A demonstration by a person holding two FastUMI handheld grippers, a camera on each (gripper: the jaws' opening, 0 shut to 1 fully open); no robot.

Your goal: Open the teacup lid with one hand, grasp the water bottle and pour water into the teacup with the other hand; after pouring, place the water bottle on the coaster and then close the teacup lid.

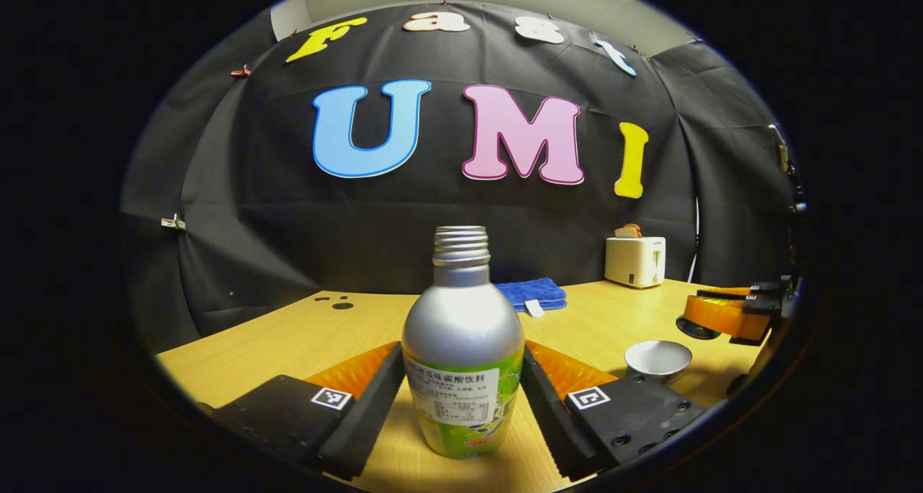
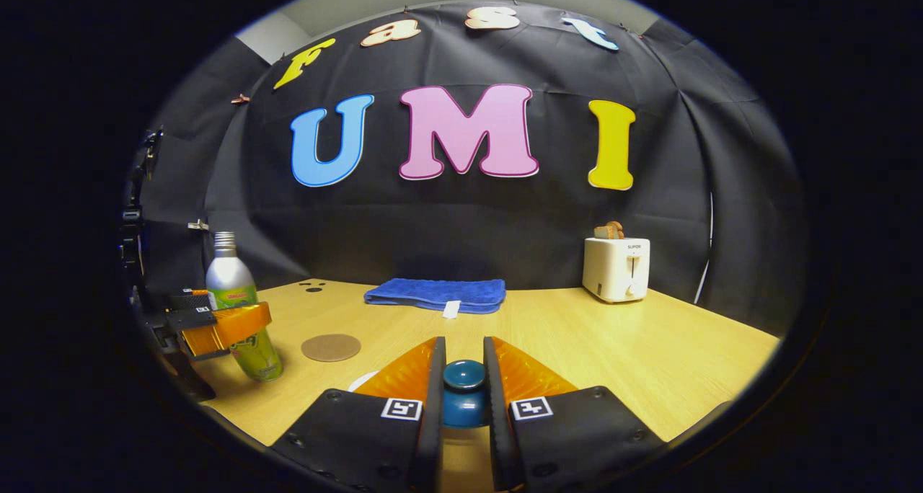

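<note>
While the left gripper view is up: one water bottle (image 1: pixel 463 349), capless, stands at lower centre between the two fingers of the left gripper (image 1: pixel 461 399); fingers are apart, flanking the bottle's lower body, and actual pad contact on either side can't be confirmed. One silvery teacup (image 1: pixel 657 358) with an open top sits lower right on the wooden table (image 1: pixel 288 334), just past the right-hand finger. Right gripper (image 1: pixel 728 313) pokes in at the right edge, above the cup. One blue towel (image 1: pixel 531 293) lies centre, behind the bottle; one white toaster (image 1: pixel 635 260) with bread in it sits right of centre at the back. Right gripper view: one dark blue knob of the teacup lid (image 2: pixel 464 396) sits at bottom centre, clamped between the right gripper's fingers (image 2: pixel 435 385), which are drawn close together on it. One round brown coaster (image 2: pixel 331 347) lies left of centre on the table, apart from everything. Left gripper shows at the left edge with its fingers around the bottle, which is tilted here. Towel at centre back, toaster right of centre.
</note>
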